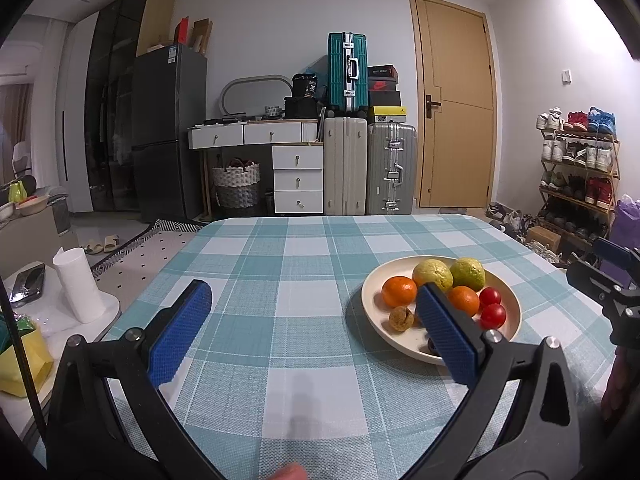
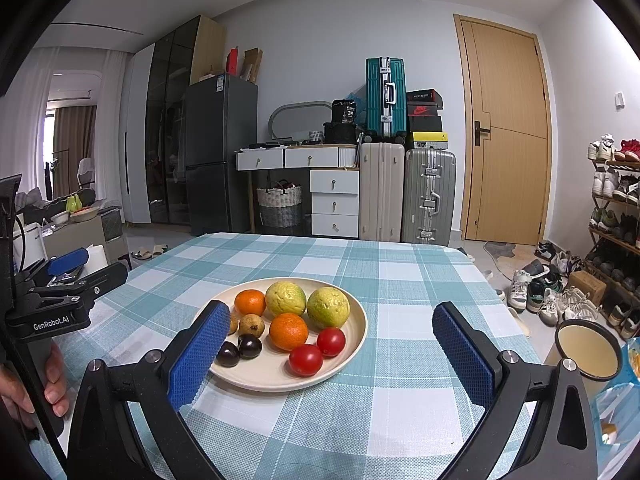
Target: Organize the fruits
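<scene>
A cream plate (image 2: 352, 336) sits on the checked tablecloth (image 2: 400, 280) and holds two green guavas (image 2: 328, 307), two oranges (image 2: 289, 331), two red tomatoes (image 2: 305, 359), two dark plums (image 2: 250, 346) and brown passion fruits (image 2: 252, 325). The plate also shows in the left wrist view (image 1: 508, 300). My left gripper (image 1: 316, 332) is open and empty, left of the plate. My right gripper (image 2: 330, 354) is open and empty, above the table in front of the plate; its left finger (image 2: 200, 356) overlaps the plate's rim.
A round mirror-like dish (image 2: 588, 354) and blue bags (image 2: 624, 400) lie at the table's right edge. A paper roll (image 1: 78, 284) stands on a side table to the left. Suitcases (image 2: 404, 188), drawers and a shoe rack (image 2: 616, 208) stand beyond the table.
</scene>
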Available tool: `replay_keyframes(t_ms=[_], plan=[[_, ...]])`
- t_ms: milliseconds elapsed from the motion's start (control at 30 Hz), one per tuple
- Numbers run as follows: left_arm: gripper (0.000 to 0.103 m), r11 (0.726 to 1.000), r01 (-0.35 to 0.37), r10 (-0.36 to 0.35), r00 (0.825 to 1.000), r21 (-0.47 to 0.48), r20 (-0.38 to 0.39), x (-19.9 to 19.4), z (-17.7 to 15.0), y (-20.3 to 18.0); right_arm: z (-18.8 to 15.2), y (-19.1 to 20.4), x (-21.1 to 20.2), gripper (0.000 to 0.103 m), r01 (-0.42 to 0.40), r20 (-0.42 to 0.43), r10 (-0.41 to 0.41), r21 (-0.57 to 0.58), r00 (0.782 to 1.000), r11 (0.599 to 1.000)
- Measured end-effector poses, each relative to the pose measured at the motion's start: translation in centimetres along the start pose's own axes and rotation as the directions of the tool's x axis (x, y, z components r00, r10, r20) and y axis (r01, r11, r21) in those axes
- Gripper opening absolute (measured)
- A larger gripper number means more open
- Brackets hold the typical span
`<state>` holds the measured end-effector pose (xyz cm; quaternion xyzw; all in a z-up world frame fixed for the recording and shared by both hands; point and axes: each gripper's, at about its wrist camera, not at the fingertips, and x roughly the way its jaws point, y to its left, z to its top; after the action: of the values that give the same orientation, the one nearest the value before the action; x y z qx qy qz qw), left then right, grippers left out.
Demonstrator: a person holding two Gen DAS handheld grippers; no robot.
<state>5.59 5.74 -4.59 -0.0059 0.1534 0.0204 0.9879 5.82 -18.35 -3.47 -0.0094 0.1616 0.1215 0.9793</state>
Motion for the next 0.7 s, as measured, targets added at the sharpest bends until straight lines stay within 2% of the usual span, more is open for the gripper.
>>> replay_keyframes(t_ms=[700], plan=[[0.102,1.000,0.006,-0.006,1.000,0.004,-0.010,0.15,0.02,-0.11,-0.01,0.02,0.00,0.103,0.000,0.000,0.000,0.000,1.000,1.000]])
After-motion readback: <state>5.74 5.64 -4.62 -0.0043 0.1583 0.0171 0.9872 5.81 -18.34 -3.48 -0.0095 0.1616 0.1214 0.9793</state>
